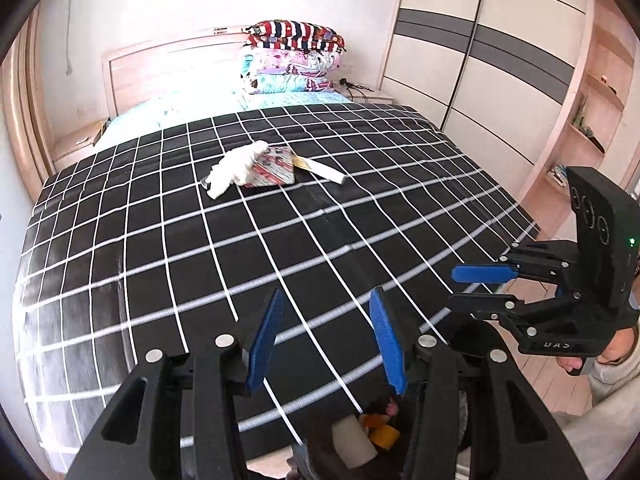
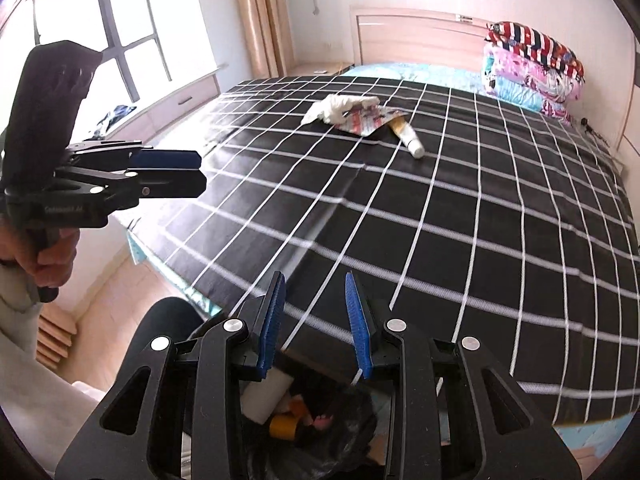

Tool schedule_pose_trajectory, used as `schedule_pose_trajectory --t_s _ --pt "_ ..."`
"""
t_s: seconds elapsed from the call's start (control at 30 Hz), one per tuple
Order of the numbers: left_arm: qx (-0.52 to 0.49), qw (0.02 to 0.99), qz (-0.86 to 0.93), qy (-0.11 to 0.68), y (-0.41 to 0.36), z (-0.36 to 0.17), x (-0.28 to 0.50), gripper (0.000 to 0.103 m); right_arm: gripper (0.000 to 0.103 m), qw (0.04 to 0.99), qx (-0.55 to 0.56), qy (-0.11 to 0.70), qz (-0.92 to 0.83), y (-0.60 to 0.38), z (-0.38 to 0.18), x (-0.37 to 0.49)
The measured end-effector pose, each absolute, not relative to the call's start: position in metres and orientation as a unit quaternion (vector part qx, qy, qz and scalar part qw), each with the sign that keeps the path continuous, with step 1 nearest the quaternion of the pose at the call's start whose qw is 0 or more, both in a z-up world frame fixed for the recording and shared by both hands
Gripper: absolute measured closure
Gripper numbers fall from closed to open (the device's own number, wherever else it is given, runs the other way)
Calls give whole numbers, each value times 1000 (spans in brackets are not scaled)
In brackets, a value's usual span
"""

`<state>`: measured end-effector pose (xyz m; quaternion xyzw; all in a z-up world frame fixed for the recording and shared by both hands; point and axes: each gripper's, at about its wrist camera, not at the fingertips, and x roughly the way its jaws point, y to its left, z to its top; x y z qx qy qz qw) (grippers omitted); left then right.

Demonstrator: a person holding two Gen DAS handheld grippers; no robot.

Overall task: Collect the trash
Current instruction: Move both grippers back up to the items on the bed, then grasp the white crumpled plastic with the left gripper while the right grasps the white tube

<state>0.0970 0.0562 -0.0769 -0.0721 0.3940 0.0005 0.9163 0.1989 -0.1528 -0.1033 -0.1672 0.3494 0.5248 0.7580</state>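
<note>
A crumpled white tissue [image 1: 239,167] [image 2: 339,107], a patterned snack wrapper [image 1: 274,167] [image 2: 363,119] and a white tube [image 1: 323,169] [image 2: 408,136] lie together on the black grid bedspread [image 1: 280,248] [image 2: 460,220], far from both grippers. A bin lined with a black bag [image 2: 320,432] sits below the bed's near edge and holds several pieces of trash [image 1: 372,436]. My left gripper [image 1: 326,344] is open and empty above the bin. My right gripper [image 2: 316,328] is open and empty above the bin too; it shows at the right of the left wrist view [image 1: 476,288].
Stacked pillows and quilts [image 1: 294,58] [image 2: 532,68] sit at the headboard. A wardrobe [image 1: 480,60] and open shelves [image 1: 592,120] stand on the right of the bed. A window [image 2: 108,32] and a low sill are on the left side. The floor is wooden.
</note>
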Motion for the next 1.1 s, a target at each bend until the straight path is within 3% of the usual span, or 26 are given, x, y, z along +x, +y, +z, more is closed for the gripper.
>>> schedule_pose_trajectory --t_s 0.67,1.1 --pt "-56 912 38 404 123 -83 194 59 68 779 -196 328 498 -91 -90 281" --pt "-66 905 47 418 150 -105 246 59 68 779 -193 355 480 -50 -104 330"
